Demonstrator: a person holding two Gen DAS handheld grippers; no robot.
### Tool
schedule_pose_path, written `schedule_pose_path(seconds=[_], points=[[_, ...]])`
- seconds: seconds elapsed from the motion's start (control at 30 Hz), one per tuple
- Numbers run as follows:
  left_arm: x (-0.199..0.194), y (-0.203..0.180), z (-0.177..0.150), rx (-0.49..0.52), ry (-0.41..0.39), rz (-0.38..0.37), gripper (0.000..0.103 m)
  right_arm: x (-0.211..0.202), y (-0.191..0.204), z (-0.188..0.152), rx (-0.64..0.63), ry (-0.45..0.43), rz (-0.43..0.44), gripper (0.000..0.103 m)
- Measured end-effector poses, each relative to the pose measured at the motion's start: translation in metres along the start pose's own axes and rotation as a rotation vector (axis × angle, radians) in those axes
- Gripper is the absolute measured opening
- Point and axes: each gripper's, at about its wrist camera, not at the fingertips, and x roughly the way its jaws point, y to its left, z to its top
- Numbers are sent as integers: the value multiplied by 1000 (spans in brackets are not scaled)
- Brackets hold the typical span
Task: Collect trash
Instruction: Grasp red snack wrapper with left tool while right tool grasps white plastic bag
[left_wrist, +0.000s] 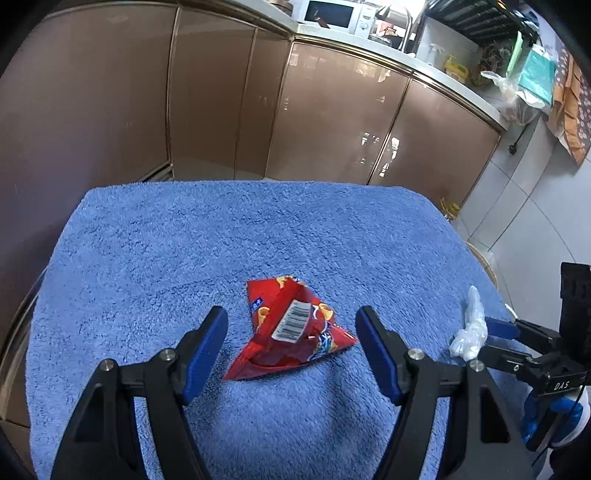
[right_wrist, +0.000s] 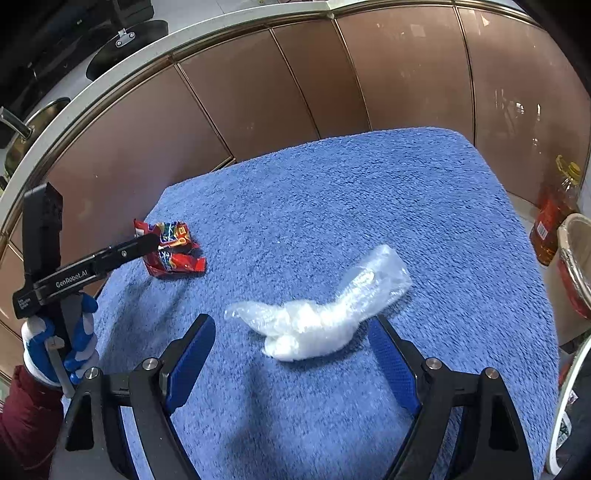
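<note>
Two pieces of trash lie on the blue towel (left_wrist: 184, 240) that covers the bench, and neither is held.

Left wrist view, from left to right: the left gripper (left_wrist: 291, 325) fills the lower part of the frame, its blue-padded fingers (left_wrist: 207, 350) set wide apart. The red snack wrapper (left_wrist: 291, 332) lies flat on the towel at lower centre, between the two fingers but touching neither, its barcode label facing up. At the lower right, the crumpled clear plastic bag (left_wrist: 469, 332) rests near the towel's edge, with the right gripper (left_wrist: 480, 339) reaching in from the right edge of the frame; its finger ends sit close on either side of the bag, and contact cannot be confirmed from this view. Brown cabinet doors (left_wrist: 332, 110) run across the upper half.

Right wrist view, from left to right: a hand in a blue and white glove (right_wrist: 55, 343), with a dark red sleeve, holds the left gripper at the left edge, its finger end over the red snack wrapper. At lower centre the clear plastic bag lies between the right gripper's fingers (right_wrist: 192, 354), which stand wide apart and clear of it. A bottle of oil (right_wrist: 554, 221) stands on the floor at the right edge.
</note>
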Motion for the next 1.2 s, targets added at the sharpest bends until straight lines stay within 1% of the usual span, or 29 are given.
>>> schedule_pose_path(seconds=[0.1,0.17,0.2,0.27,0.3,0.33,0.43,0.47,0.53,0.6,0.67,0.8,0.97,1.2], points=[[1,1,-1,-2,0,1,70,3,-2,2,34,-7,36,83],[1,1,-3,2,-1,0,69,5,-4,2,62,-10,58,80],[1,0,-3,5,-1,-2,67,5,-6,2,74,-10,63,78],[2,-2,-4,9,2,-5,60,7,-9,3,99,-10,74,73],[3,-3,-4,11,3,-7,58,8,-10,3,106,-8,74,68],[3,-4,-4,12,4,-7,56,10,-10,3,110,-5,69,60],[5,-5,-4,16,8,-4,48,14,-11,3,110,8,60,46],[6,-5,-4,16,9,-5,43,16,-11,3,107,12,56,44],[7,-5,-4,14,12,-7,36,17,-11,2,102,16,56,36],[6,-4,-4,9,13,-14,31,14,-12,0,103,13,62,33],[5,-5,-5,11,17,-29,17,9,-11,-2,99,1,63,32],[-7,-14,-7,32,-1,-32,14,-7,-6,-5,79,-30,74,31],[-35,-33,-6,65,-35,-32,14,-34,5,-8,51,-69,81,31],[-82,-74,-2,128,-90,-51,14,-91,9,-17,43,-154,83,31]])
